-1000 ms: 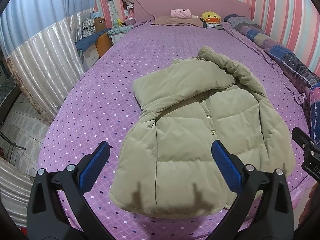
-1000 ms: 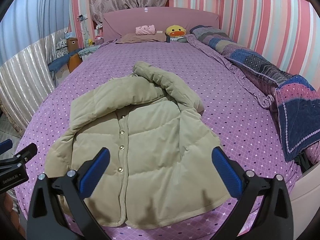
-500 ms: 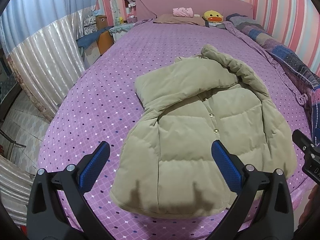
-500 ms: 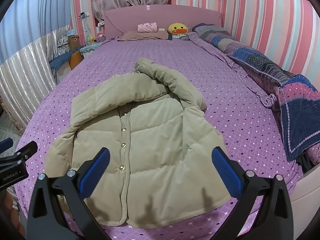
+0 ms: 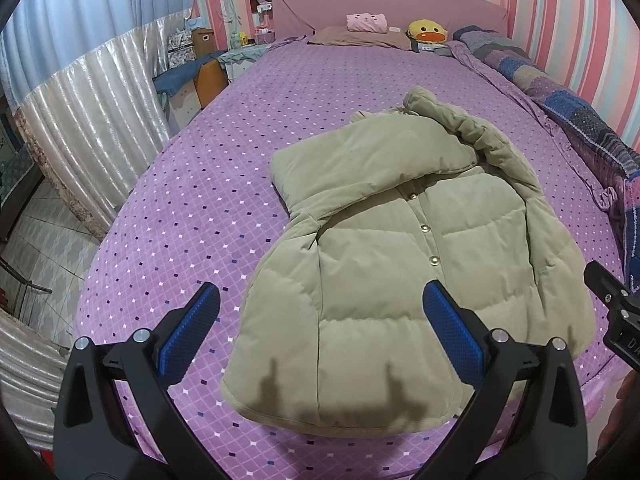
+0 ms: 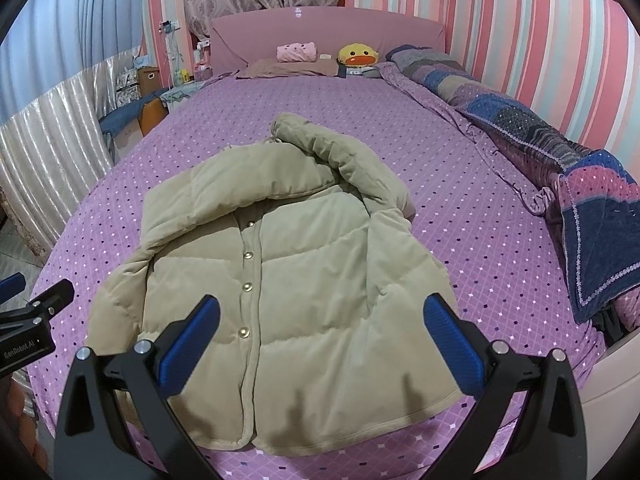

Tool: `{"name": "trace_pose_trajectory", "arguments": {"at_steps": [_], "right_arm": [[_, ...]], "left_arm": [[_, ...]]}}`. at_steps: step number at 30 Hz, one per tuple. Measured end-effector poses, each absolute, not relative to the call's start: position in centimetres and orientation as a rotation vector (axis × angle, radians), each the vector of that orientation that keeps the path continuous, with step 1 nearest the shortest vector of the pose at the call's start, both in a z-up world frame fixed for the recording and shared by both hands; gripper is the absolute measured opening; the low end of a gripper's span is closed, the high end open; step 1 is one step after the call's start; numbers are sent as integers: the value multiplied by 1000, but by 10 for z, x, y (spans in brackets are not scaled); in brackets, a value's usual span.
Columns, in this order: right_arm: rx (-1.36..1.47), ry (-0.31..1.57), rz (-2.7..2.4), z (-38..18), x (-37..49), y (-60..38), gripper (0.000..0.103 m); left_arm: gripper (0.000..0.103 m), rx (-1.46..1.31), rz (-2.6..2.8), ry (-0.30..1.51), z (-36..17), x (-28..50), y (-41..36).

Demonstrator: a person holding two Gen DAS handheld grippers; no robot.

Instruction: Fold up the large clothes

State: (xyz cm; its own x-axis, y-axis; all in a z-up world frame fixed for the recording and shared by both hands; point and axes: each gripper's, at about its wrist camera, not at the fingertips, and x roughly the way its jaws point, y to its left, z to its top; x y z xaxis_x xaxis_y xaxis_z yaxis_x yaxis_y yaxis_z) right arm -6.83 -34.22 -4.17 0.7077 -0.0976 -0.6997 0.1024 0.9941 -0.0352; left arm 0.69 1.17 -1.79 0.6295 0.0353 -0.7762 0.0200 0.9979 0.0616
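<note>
A beige puffer jacket (image 5: 400,248) lies front up on the purple dotted bed (image 5: 192,216), snaps closed, its left sleeve folded across the chest and the hood at the far end. It also shows in the right wrist view (image 6: 304,264). My left gripper (image 5: 320,328) is open and empty, hovering above the jacket's hem at its left side. My right gripper (image 6: 320,332) is open and empty, hovering above the hem at its right side. Each gripper shows at the edge of the other's view.
A patchwork quilt (image 6: 560,152) is bunched along the bed's right edge. Pillows and a yellow duck plush (image 6: 357,55) lie by the pink headboard. A silver curtain (image 5: 88,120) and boxes stand left of the bed, over a tiled floor.
Both grippers have lifted and tilted slightly, so the jacket sits a little lower in each view. The jacket has not moved. Both grippers stay open.
</note>
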Motion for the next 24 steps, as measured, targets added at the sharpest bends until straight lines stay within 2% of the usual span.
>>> {"name": "trace_pose_trajectory", "arguments": {"at_steps": [24], "right_arm": [[-24,763,-127,-44,-66,-343,101]], "left_arm": [[100,66,23,898,-20,10,13]]}}
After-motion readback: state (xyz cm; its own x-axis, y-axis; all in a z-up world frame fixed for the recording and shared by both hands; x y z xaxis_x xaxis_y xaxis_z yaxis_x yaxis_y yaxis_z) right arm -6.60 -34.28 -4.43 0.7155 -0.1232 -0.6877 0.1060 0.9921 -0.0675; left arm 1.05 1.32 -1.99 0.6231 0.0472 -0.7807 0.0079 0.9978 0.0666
